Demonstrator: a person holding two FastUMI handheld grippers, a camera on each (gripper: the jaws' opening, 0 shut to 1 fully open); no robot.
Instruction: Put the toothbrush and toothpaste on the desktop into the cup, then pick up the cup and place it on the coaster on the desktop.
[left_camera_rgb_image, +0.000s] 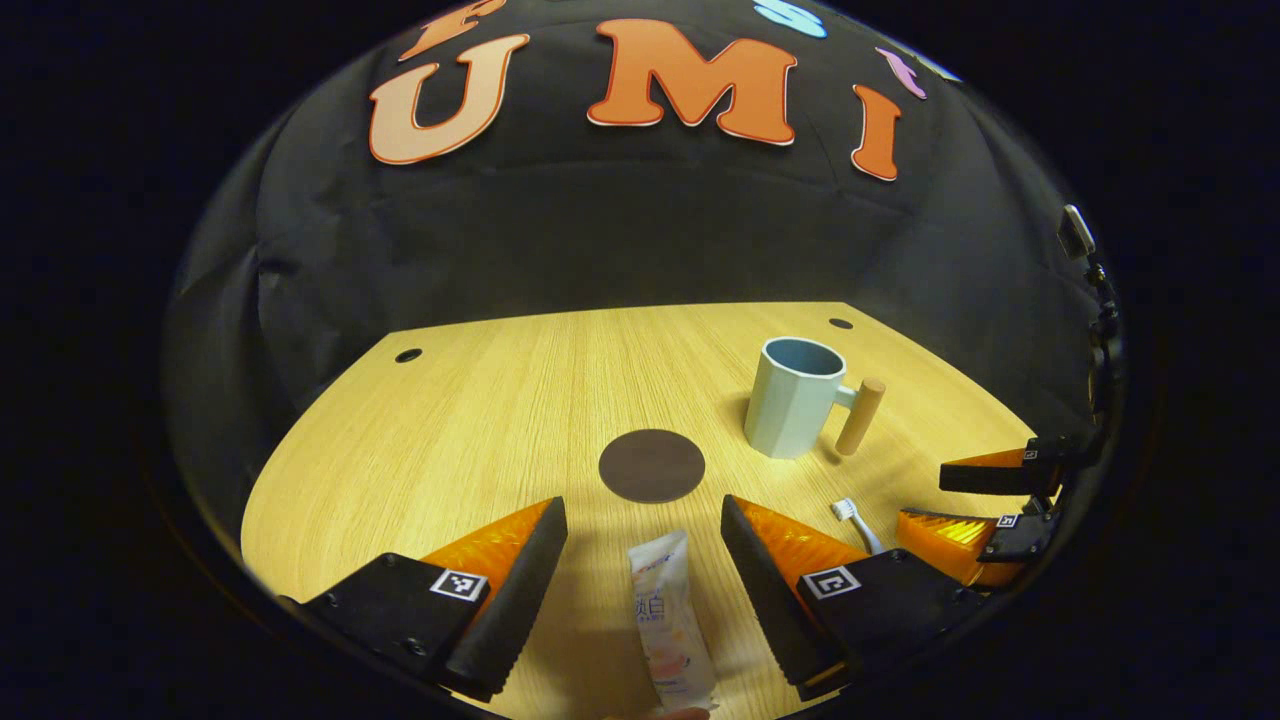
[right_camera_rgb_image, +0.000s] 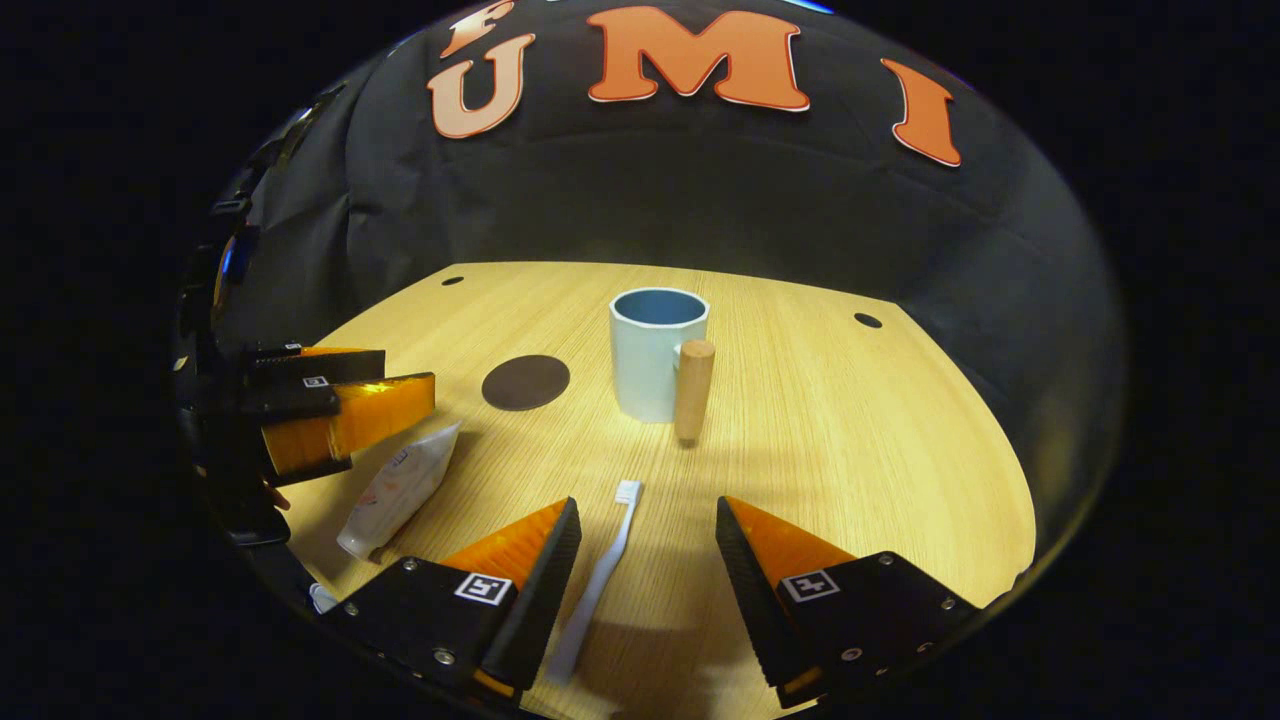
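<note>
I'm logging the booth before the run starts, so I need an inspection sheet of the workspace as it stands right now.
Surface: light wooden desktop with small dark holes near its far corners.
Job's things: toothpaste lying flat between the left tongs' fingers, untouched; toothbrush lying flat between the right tongs' fingers, untouched; cup upright, empty, wooden handle toward the right camera; coaster bare, left of the cup.
Clutter: nothing seen.
Grippers: left tongs open, low over the toothpaste; right tongs open, low over the toothbrush.
Cables: nothing seen.
Surroundings: black cloth wall behind the desktop.
</note>
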